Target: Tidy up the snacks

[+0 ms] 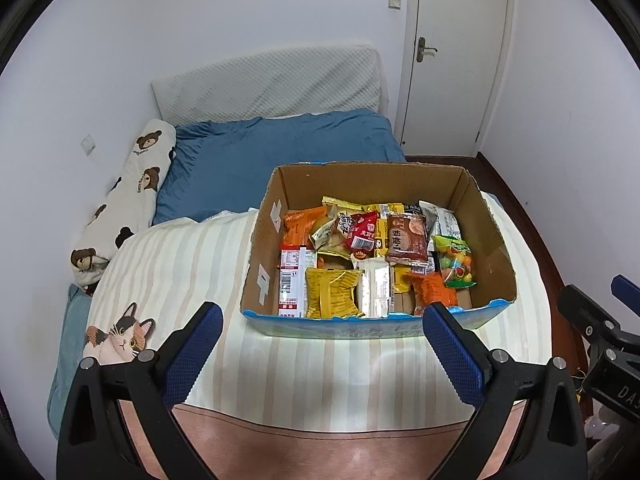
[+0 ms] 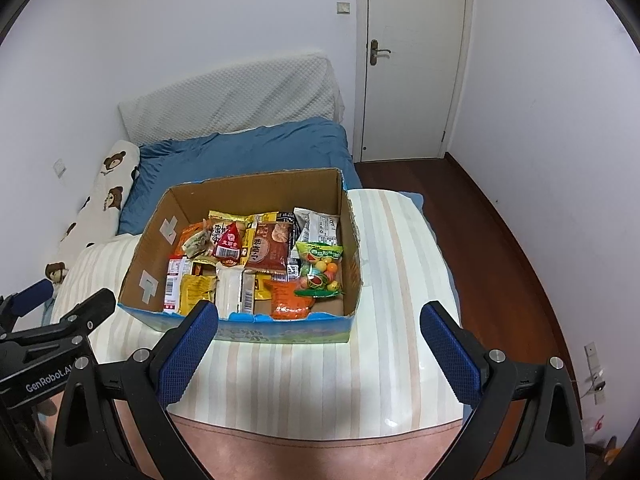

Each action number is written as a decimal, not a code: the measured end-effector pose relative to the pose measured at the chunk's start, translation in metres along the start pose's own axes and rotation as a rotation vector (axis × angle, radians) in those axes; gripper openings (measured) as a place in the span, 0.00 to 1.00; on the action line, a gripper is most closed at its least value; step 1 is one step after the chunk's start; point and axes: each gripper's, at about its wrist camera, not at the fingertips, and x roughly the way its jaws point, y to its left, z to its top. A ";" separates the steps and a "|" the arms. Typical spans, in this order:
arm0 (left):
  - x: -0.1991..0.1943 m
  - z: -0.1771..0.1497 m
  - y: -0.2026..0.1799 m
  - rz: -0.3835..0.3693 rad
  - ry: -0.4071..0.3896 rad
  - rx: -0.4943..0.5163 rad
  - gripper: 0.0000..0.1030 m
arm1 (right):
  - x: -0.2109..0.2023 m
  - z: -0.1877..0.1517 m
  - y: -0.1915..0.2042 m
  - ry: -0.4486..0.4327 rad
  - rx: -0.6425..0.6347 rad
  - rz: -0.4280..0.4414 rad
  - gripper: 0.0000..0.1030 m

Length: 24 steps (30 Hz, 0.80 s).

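Observation:
An open cardboard box (image 1: 492, 240) (image 2: 152, 236) sits on a striped white cloth, filled with several snack packets. Among them are a yellow packet (image 1: 332, 294) (image 2: 196, 292), a brown round-cake packet (image 1: 406, 238) (image 2: 270, 252), a red packet (image 1: 362, 234) (image 2: 229, 246), an orange packet (image 1: 432, 288) (image 2: 290, 300) and a green bag of coloured candies (image 1: 456, 262) (image 2: 322, 268). My left gripper (image 1: 322, 322) is open just short of the box's near wall, holding nothing. My right gripper (image 2: 320, 322) is open too, in front of the box's near right corner, empty.
The striped cloth (image 1: 180, 264) (image 2: 400, 264) covers a rounded surface at the foot of a bed with a blue blanket (image 1: 280, 148). A bear-print pillow (image 1: 128, 200) lies along the left wall. Dark wood floor (image 2: 500, 220) and a white door (image 2: 416, 60) lie to the right.

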 end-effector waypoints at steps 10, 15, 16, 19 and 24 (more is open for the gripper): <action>0.002 0.004 0.001 -0.012 -0.003 -0.001 1.00 | -0.003 0.002 0.000 -0.006 -0.002 -0.019 1.00; 0.002 0.005 0.002 -0.019 -0.003 -0.003 1.00 | -0.006 0.002 0.000 -0.008 -0.001 -0.021 1.00; 0.002 0.005 0.001 -0.019 -0.003 -0.003 1.00 | -0.006 0.002 0.000 -0.007 0.001 -0.021 1.00; 0.001 0.005 0.001 -0.023 -0.002 -0.005 1.00 | -0.006 0.002 0.000 -0.008 0.001 -0.020 1.00; -0.001 0.004 0.001 -0.024 -0.004 -0.006 1.00 | -0.008 0.002 -0.001 -0.014 -0.004 -0.026 1.00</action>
